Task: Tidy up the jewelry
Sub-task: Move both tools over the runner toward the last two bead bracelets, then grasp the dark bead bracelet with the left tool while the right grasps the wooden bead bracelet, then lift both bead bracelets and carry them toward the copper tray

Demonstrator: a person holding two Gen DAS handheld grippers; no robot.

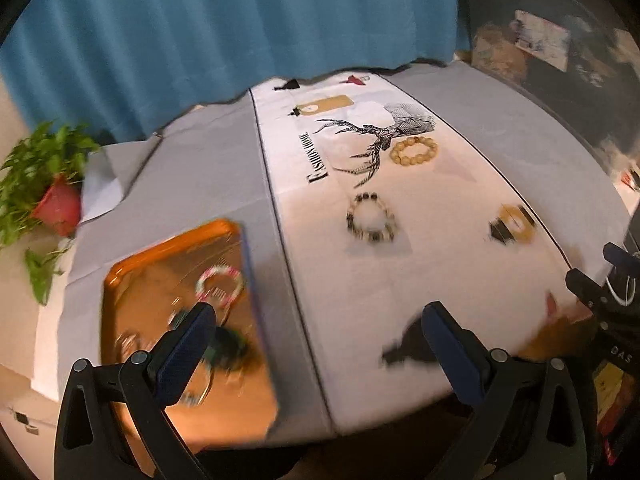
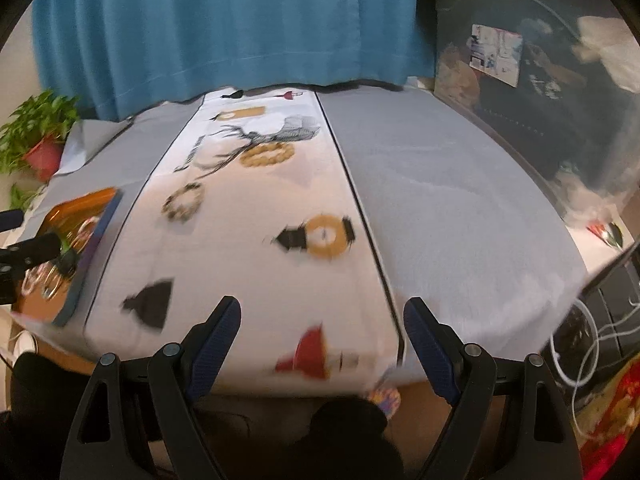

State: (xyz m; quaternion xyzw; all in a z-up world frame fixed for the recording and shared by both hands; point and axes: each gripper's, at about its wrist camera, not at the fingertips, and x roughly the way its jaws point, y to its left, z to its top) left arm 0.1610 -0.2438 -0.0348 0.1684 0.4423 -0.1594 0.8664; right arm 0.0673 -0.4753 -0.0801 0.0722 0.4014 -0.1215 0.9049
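A: Both tools, left tool [image 1: 316, 320] and right tool [image 2: 322, 314], are seen spread apart, nothing held.

B: The black-and-white bracelet [image 1: 372, 218] (mid-frame, on the desk [image 1: 500, 120]) should be straddled squarely, then carried to the orange tray [image 1: 132, 276], lower left.

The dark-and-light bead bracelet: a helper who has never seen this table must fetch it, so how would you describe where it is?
Start at the white printed runner down the middle of the grey tablecloth, and find the stag drawing. The dark-and-light bead bracelet lies just nearer than the stag's antlers. The amber bead bracelet beside the stag is one yellow colour; this one mixes dark and pale beads.
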